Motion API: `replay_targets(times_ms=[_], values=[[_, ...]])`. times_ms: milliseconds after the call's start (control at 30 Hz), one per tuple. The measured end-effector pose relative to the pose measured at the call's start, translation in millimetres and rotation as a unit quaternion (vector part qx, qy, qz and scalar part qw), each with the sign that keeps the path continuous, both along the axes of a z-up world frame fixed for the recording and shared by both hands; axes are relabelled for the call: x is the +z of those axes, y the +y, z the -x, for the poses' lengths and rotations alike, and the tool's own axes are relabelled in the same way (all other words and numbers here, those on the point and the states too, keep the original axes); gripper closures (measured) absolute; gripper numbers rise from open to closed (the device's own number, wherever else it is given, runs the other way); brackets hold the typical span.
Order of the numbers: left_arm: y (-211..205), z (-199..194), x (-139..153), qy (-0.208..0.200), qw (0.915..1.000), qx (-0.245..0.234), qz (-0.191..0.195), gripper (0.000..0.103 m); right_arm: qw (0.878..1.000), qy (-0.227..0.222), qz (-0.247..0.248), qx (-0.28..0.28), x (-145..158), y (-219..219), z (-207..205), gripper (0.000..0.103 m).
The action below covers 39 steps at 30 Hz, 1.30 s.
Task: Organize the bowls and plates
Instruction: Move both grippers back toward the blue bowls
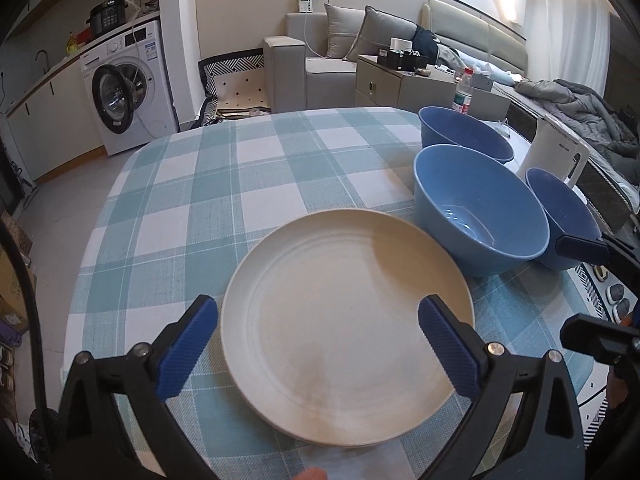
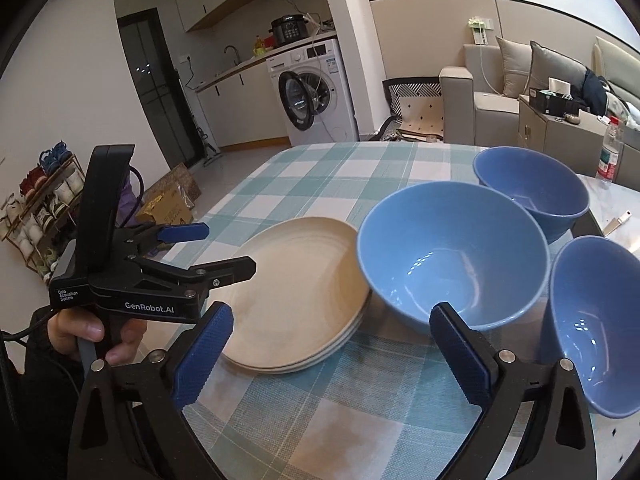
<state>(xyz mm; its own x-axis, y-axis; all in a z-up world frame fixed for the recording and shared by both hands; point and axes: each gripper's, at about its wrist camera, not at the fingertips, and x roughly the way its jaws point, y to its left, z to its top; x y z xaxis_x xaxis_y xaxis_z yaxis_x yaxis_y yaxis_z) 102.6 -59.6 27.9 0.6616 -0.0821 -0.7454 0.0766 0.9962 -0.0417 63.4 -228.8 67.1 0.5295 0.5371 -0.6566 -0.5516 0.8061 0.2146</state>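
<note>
Left tool [image 1: 318,344] and right tool [image 2: 332,356] both released, empty. Plate stack [image 2: 296,292] near table's [image 1: 248,168] front edge; three bowls [image 2: 452,252] beside it. Next: pinch a bowl rim squarely, nest gently.

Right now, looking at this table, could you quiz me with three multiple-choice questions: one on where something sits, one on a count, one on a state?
1. Where is the stack of plates relative to the big blue bowl, seen from the right wrist camera?
A. To its left
B. Inside it
C. Behind it

2. How many blue bowls stand on the checked tablecloth?
A. One
B. Three
C. Five

3. How do the jaws of the left gripper stand?
A. Clamped on a plate
B. Clamped on a bowl
C. Wide open, holding nothing

Answers: 1 A, the plates lie beside the bowl's left side. 2 B, three bowls show. 3 C, both pads are clear of the plate.
</note>
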Motion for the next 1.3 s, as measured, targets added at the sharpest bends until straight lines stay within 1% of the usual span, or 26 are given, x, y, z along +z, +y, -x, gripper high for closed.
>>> replay_targets(times_ms=[133,433,600,800,900,1100,1300], values=[[-7,-3,6,-0.004,1.0,-0.007,0.0,0.0,1.0,0.004,-0.001,-0.027,0,-12,-6,0.002],[-24,-13,5,-0.001,0.9995,-0.03,0.005,0.0,0.998,0.011,0.006,-0.068,-6,-30,-17,0.002],[-29,-17,6,-0.003,0.9994,-0.035,0.007,0.0,0.996,0.011,0.005,-0.088,-7,-37,-22,0.002],[-33,-26,8,-0.007,0.9994,-0.032,0.007,0.0,0.994,0.021,0.0,-0.109,-13,-46,-28,0.002],[-37,-32,7,-0.006,0.9992,-0.04,0.006,0.0,0.993,0.028,-0.008,-0.119,-15,-49,-32,0.002],[-42,-40,3,0.003,0.9981,-0.056,0.025,0.0,0.991,0.027,-0.013,-0.131,-19,-51,-36,0.002],[-52,-44,8,-0.007,0.9965,-0.078,0.03,0.001,0.989,0.027,-0.016,-0.146,-21,-52,-40,0.002]])
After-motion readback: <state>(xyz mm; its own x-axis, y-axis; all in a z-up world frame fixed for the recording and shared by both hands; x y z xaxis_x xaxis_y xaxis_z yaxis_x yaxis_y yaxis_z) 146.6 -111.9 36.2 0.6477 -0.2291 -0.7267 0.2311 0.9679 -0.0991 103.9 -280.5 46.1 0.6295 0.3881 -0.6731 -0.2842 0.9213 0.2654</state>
